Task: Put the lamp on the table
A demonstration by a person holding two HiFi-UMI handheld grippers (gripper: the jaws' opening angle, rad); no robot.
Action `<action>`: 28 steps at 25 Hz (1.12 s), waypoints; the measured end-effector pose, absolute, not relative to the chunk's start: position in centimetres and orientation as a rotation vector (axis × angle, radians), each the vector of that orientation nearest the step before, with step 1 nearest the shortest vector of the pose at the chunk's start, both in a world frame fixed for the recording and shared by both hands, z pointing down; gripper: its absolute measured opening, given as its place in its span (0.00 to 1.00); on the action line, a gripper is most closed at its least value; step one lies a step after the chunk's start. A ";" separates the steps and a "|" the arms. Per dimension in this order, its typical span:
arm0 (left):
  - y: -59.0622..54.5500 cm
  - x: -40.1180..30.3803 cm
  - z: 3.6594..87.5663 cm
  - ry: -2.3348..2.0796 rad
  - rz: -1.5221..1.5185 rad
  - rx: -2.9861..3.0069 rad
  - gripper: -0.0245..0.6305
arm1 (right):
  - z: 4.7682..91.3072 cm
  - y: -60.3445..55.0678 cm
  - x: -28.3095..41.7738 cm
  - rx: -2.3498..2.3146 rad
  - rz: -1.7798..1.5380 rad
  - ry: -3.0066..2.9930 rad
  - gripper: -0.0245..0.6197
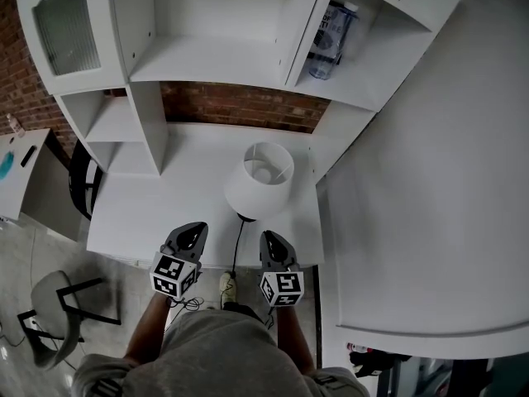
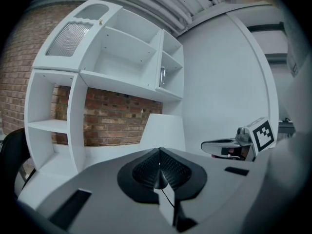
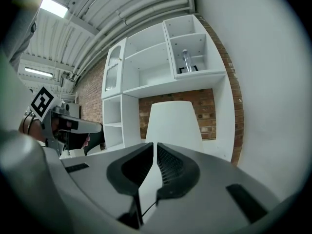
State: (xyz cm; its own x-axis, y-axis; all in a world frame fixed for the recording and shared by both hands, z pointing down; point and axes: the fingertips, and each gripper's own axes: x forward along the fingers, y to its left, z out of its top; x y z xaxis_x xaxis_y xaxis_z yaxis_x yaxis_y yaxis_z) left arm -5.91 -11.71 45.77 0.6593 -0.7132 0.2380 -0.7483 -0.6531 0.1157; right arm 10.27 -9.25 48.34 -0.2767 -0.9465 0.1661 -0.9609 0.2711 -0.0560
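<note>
Lamp [image 1: 259, 180] is standing upright on the white surface [image 1: 165, 213] as far as I can see, shade up, base hidden under the shade from my head view. So the task looks basically done, or we're right at the end of it.

Going left to right: the left tool [image 2: 159, 155] hangs at the front edge of the surface, pads pressed together with nothing between them. Then comes the lamp's black cord [image 1: 239, 242], which runs from under the shade toward me, over the front edge and down between the two tools. The right tool [image 3: 155, 147] sits just on the other side of the cord, jaws closed down to a thin slit, also empty.

What matters for any next move is that the lamp sits straight ahead of both tools, further back on the surface, long axis vertical. It's close to centred between them. In the right gripper view the shade fills the space dead ahead, while in the left gripper view it sits a bit right of centre. My call is the right tool is slightly better lined up if I need to nudge it. I'd also watch that cord so neither tool snags it.
</note>
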 end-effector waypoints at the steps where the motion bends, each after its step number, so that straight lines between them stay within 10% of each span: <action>1: -11.6 -6.0 45.8 -1.195 0.253 2.668 0.05 | 48.3 -9.2 10.1 1.828 0.223 -2.422 0.10; 28: -11.2 -6.2 46.2 -1.196 0.270 2.654 0.05 | 48.0 -9.0 10.1 1.848 0.235 -2.442 0.07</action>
